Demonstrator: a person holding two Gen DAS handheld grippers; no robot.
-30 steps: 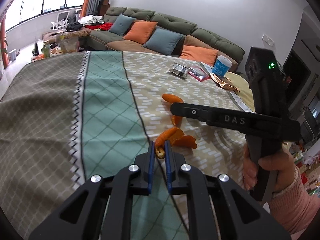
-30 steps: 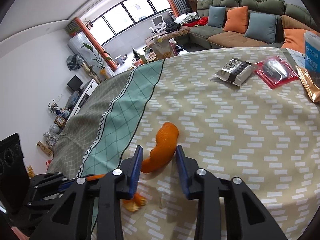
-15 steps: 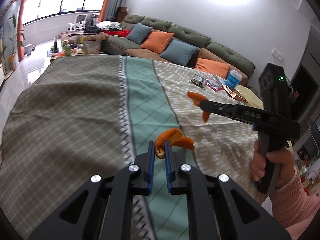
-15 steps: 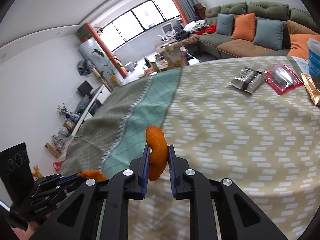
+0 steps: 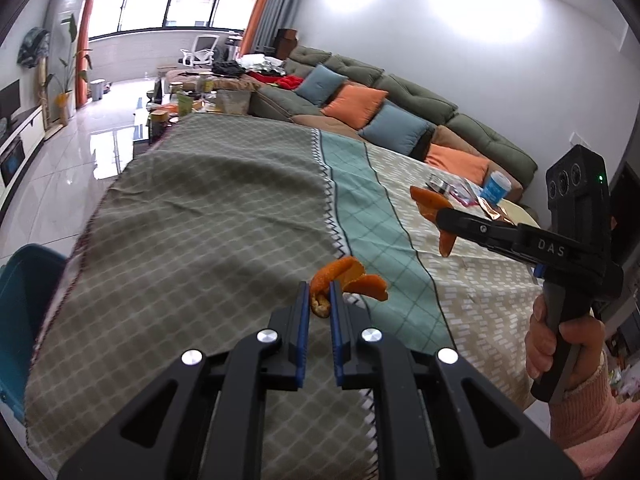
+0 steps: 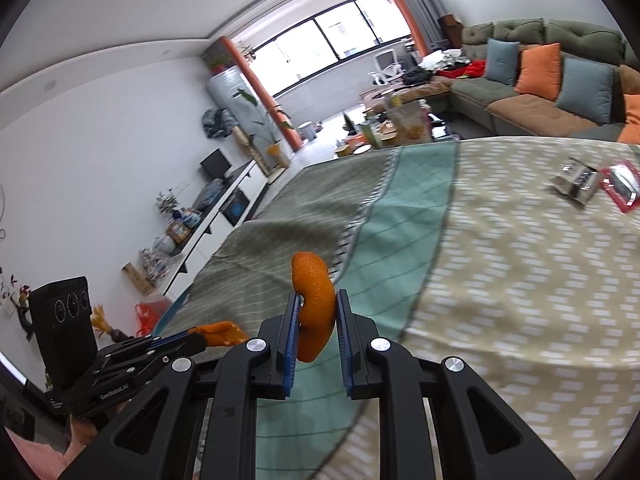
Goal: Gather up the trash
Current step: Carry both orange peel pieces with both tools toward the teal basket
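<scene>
The left gripper (image 5: 319, 304) is sitting nearly closed, its blue pads pinching a curled orange peel piece (image 5: 346, 278) that is sticking out past the tips toward 1 o'clock. The peel is hanging clear above the desk (image 5: 208, 216), over the seam between the grey checked band and the green band of the cloth.

The right gripper (image 6: 316, 316) is clamping a second, thick curved peel strip (image 6: 314, 304) between its pads; the strip is arching upward beyond the tips and hanging below them, off the cloth. In the left wrist view this gripper is appearing at 3 o'clock, gripped by the right hand (image 5: 564, 344) in a pink sleeve, with its peel strip showing at the tip. In the right wrist view the left gripper is appearing at 8 o'clock with its peel at the tip.

Farther out on the desk, toward 2 o'clock in the right wrist view, a silver wrapper (image 6: 578, 182) and a red packet (image 6: 622, 186) are lying just beside each other on the beige patterned section. In the left wrist view a blue paper cup (image 5: 495, 188) is standing near them at the far edge. A teal bin (image 5: 20, 320) is showing at 9 o'clock beside the desk. A green sofa (image 5: 400, 96) with orange and blue cushions is standing beyond the desk.
</scene>
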